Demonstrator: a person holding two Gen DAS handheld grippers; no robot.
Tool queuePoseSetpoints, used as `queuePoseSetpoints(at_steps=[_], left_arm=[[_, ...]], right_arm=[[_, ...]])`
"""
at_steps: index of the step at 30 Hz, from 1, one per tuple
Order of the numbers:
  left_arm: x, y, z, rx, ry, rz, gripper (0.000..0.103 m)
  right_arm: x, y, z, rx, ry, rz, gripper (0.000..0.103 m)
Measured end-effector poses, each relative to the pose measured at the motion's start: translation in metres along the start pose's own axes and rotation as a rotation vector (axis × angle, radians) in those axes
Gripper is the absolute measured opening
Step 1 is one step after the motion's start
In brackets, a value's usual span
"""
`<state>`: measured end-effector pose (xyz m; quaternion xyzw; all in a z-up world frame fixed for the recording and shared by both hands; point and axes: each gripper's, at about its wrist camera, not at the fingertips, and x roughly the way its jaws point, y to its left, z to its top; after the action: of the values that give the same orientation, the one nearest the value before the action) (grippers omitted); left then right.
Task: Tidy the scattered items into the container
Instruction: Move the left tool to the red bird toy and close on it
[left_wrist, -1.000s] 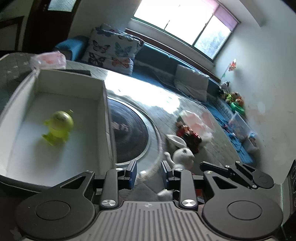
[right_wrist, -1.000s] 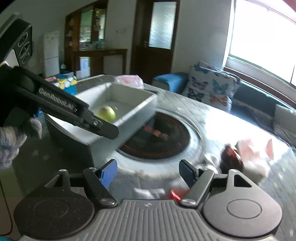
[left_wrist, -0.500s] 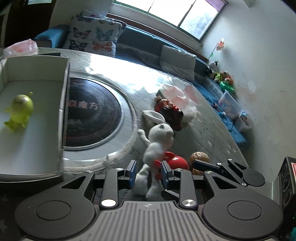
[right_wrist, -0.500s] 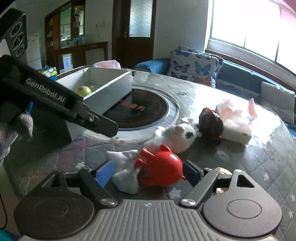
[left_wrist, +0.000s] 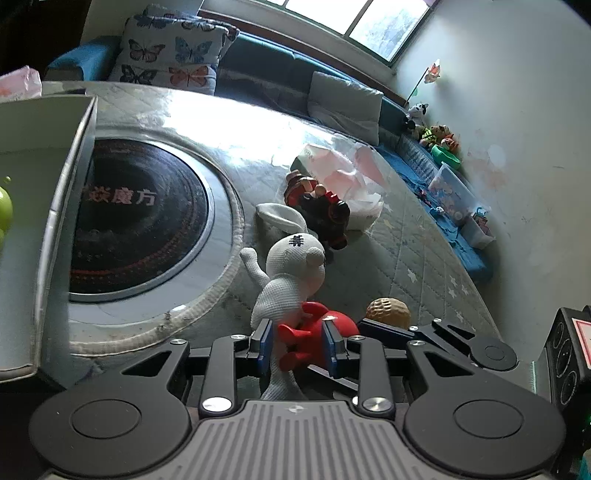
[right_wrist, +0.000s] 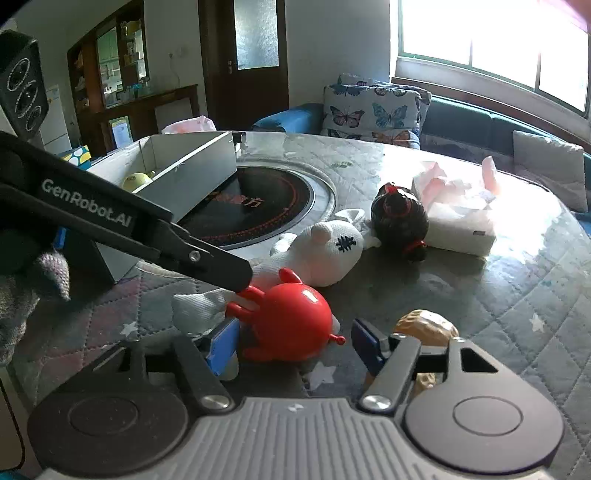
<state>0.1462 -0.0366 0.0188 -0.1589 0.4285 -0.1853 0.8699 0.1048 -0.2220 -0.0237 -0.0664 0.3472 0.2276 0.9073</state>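
Note:
A red round toy (left_wrist: 314, 334) (right_wrist: 291, 323) lies on the quilted table against a white knitted rabbit (left_wrist: 291, 273) (right_wrist: 325, 254). My left gripper (left_wrist: 297, 349) is open with its blue pads either side of the red toy and the rabbit's leg. My right gripper (right_wrist: 295, 345) is open around the red toy from the other side. A tan walnut-shaped toy (left_wrist: 388, 312) (right_wrist: 424, 328) lies beside it. A dark doll (left_wrist: 321, 210) (right_wrist: 399, 218) lies behind the rabbit. The white box (left_wrist: 55, 206) (right_wrist: 184, 173) holds a yellow-green toy (right_wrist: 136, 181).
A tissue pack with pink tissues (right_wrist: 458, 218) (left_wrist: 347, 184) lies behind the doll. A round black hob plate (left_wrist: 140, 221) (right_wrist: 258, 206) is set in the table next to the box. A sofa with butterfly cushions (right_wrist: 373, 110) stands behind the table.
Both grippers have moved from the box area down to the toys. The left gripper's pads now flank the red toy and the rabbit's leg. The right gripper has closed in on the red toy.

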Motion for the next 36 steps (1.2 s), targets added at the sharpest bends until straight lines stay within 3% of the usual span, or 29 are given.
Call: queuePoseSetpoints(at_steps=[17, 19, 36], left_arm=[[0.015, -0.012, 0.000, 0.067, 0.000, -0.034, 0.029], [0.015, -0.014, 0.000, 0.076, -0.003, -0.039, 0.028], [0.002, -0.005, -0.008, 0.047, 0.011, -0.080, 0.028]], right_arm=[[0.010, -0.002, 0.001, -0.001, -0.004, 0.020, 0.064], [0.011, -0.001, 0.001, -0.008, -0.005, 0.012, 0.058], [-0.001, 0.004, -0.003, 0.001, -0.008, 0.014, 0.055]])
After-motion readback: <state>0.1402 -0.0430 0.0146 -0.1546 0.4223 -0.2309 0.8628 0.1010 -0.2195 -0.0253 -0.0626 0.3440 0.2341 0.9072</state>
